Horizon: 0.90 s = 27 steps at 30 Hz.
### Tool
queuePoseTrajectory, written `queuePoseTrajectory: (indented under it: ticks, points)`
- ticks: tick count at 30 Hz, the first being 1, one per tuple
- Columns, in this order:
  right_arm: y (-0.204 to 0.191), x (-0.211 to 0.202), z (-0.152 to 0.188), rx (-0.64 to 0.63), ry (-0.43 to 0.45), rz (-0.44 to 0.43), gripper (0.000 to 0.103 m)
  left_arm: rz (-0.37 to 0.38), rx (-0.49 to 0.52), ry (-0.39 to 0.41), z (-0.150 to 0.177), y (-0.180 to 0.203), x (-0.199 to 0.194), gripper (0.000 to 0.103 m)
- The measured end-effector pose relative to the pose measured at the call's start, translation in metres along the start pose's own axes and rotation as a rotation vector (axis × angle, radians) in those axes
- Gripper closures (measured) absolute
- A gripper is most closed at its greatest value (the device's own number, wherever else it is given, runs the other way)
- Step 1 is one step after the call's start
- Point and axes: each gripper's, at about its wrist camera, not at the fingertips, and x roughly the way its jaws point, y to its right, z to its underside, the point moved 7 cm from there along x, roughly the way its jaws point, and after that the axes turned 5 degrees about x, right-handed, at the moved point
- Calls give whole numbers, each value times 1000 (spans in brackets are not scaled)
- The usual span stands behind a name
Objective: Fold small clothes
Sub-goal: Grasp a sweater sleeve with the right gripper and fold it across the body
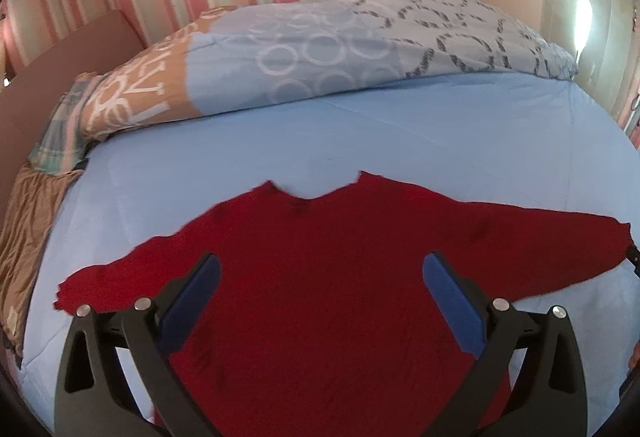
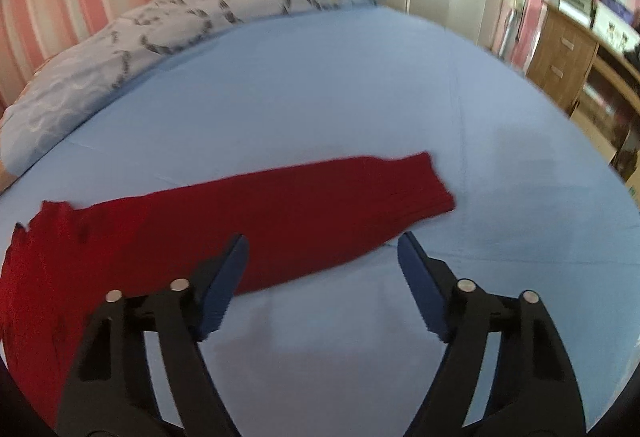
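Red sweater lies flat on the bed, sleeves spread sideways. Your left gripper hangs over its body, right gripper beside the right sleeve; both jaws released, empty.

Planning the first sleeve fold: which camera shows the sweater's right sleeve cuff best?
Right wrist view: the sleeve lies whole on the sheet, cuff clear. The left wrist view squeezes that cuff against its edge.

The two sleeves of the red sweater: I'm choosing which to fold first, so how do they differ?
The right sleeve lies straight, its cuff square and flat; the left sleeve looks shorter here, its cuff ragged. The right sleeve lies ahead of the right gripper; no gripper is by the left sleeve. Both lie spread on the blue sheet.
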Motion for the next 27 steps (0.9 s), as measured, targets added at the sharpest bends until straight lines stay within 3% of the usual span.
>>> queuePoseTrajectory:
  ticks: [8, 15, 17, 22, 27]
  points:
    - [11, 39, 20, 17, -42, -22, 28, 46, 29, -41, 5, 60, 57, 1]
    - [18, 54, 20, 54, -78, -43, 38, 69, 39, -32, -13, 94, 86, 1]
    - [19, 55, 19, 45, -76, -44, 45, 70, 48, -28, -16, 101, 90, 1]
    - [8, 53, 13, -8, -67, -72, 86, 70, 85, -40, -15, 115, 102, 1]
    - [-27, 20, -1, -178, 55, -21, 89, 66, 98, -59, -10, 112, 109, 1]
